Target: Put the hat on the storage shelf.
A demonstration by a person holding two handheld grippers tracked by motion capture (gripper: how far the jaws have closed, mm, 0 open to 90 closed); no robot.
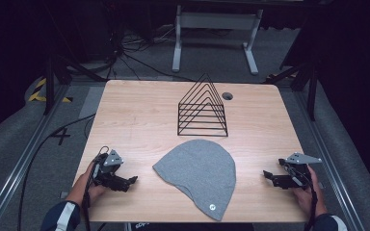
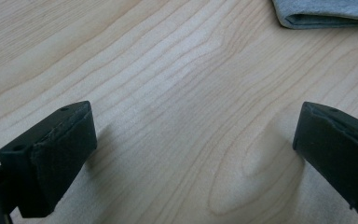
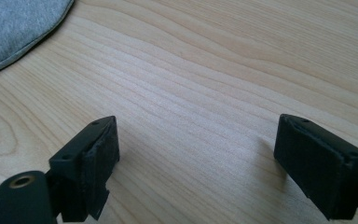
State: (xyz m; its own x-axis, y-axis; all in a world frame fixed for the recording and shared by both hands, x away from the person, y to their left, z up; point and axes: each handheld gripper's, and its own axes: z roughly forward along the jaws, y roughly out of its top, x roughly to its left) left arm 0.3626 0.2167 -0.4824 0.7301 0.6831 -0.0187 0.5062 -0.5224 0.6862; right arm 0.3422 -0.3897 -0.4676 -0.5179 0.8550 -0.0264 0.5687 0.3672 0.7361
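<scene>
Nothing really started yet, by the look of it. Grey beanie [image 1: 196, 175] lying flat near the front middle of the wooden table [image 1: 135, 120], untouched, with the black wire rack [image 1: 202, 108] standing empty just behind it. Left gripper [image 1: 134, 180] parked well off to the beanie's left, jaws spread wide over bare wood. Right gripper [image 1: 266, 175] same story on the other side, wide apart, holding nothing. Probably grabbing the beanie next, so basically everything left to do.

Hat [image 1: 197, 168] on table [image 1: 135, 115], before wire rack [image 1: 202, 108]
</scene>
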